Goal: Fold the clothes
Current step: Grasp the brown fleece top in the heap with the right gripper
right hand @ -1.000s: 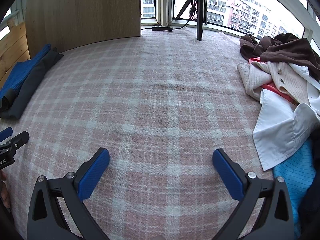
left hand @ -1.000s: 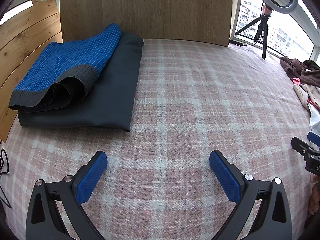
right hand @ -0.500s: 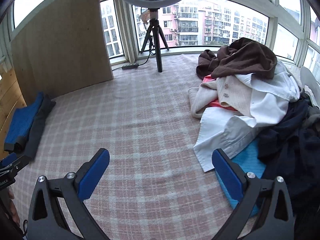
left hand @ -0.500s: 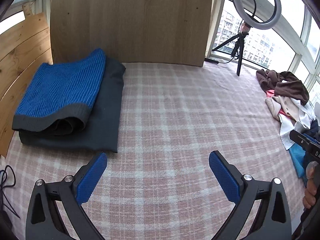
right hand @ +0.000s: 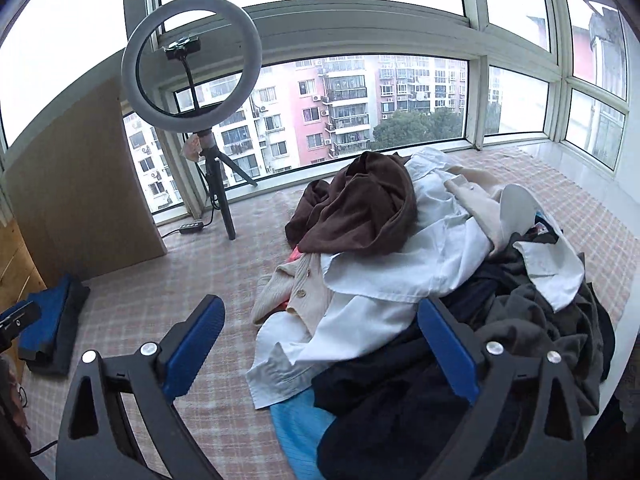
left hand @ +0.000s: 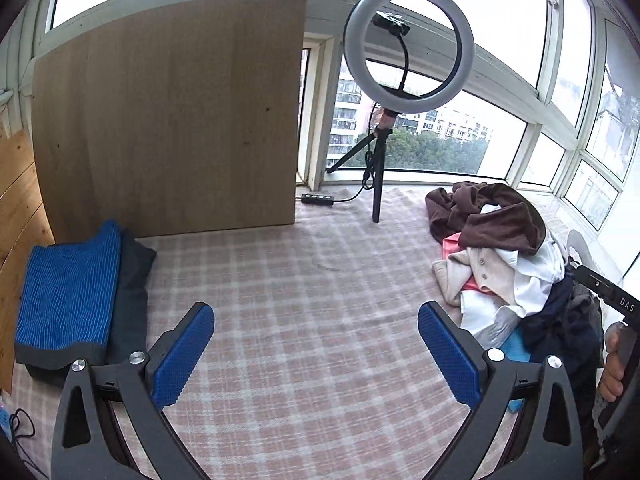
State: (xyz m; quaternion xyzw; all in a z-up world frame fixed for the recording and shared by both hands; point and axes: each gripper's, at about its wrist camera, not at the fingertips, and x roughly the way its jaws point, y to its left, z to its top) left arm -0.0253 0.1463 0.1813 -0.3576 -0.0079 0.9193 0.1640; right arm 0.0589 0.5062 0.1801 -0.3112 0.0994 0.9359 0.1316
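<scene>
Your left gripper [left hand: 316,344] stands wide above the checked blanket [left hand: 312,280], holding nothing. Your right gripper [right hand: 320,344] is wide too, over the clothes pile [right hand: 420,248].

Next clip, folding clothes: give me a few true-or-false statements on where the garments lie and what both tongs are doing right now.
1. The left tongs are open and hold nothing. True.
2. The right tongs are shut on the white shirt. False: they are open and grip nothing.
3. The folded blue garment lies on a folded dark garment. True.
4. The brown garment lies at the bottom of the unfolded pile. False: it sits on top.
5. The ring light stands on a tripod by the window. True.
</scene>
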